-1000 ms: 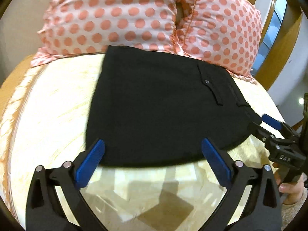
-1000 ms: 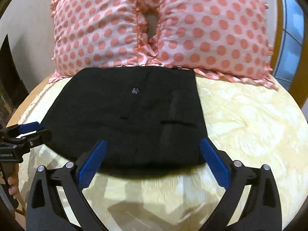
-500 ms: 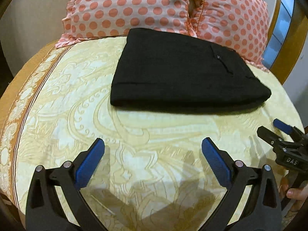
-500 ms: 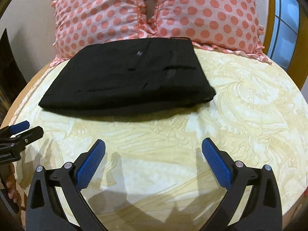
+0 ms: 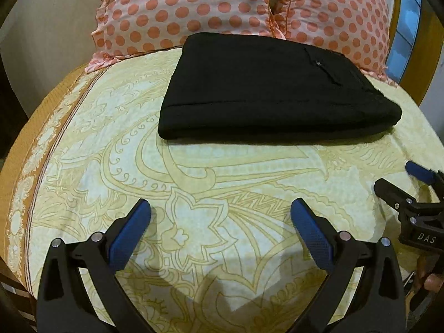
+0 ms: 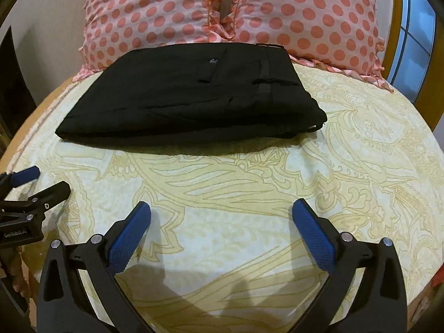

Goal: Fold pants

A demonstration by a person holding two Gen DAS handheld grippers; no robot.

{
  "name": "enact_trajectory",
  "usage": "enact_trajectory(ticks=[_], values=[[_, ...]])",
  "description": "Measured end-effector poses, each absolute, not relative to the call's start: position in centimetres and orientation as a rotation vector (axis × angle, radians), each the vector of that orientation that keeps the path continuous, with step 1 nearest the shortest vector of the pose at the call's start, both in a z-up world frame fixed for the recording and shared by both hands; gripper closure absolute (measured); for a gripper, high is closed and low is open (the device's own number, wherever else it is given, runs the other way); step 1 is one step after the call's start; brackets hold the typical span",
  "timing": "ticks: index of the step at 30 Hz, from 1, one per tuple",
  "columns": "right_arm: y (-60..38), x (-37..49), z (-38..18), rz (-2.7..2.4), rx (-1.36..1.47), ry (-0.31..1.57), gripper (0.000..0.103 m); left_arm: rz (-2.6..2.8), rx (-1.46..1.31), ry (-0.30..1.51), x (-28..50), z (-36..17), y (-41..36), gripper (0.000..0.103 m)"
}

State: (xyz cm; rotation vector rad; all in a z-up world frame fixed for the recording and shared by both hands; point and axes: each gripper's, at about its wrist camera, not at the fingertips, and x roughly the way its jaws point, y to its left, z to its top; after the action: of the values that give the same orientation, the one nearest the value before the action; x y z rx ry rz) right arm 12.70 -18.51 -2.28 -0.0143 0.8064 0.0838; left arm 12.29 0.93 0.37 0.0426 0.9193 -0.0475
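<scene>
The bed (image 5: 222, 183) (yellow patterned sheet) carries folded black pants (image 5: 272, 88) and two polka-dot pillows (image 6: 155, 11).

We see the black pants (image 5: 266, 88) folded into a compact, flat, roughly rectangular stack, lying on the patterned bedspread (image 5: 194, 183), far edge against the polka-dot pillows (image 5: 194, 8); a small button (image 6: 213, 61) faces up.

2 pillows (image 5: 194, 8) cut off at top edge; pants (image 6: 194, 94) underlayers hidden.
</scene>
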Motion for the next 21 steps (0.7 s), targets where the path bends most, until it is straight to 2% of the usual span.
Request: enact_trajectory(ticks=[21], values=[[-18.4,11.5,-2.7,0.004,0.026,0.731,0.001,-0.026,0.029,0.84,11.3,0.1,1.1,0.002]])
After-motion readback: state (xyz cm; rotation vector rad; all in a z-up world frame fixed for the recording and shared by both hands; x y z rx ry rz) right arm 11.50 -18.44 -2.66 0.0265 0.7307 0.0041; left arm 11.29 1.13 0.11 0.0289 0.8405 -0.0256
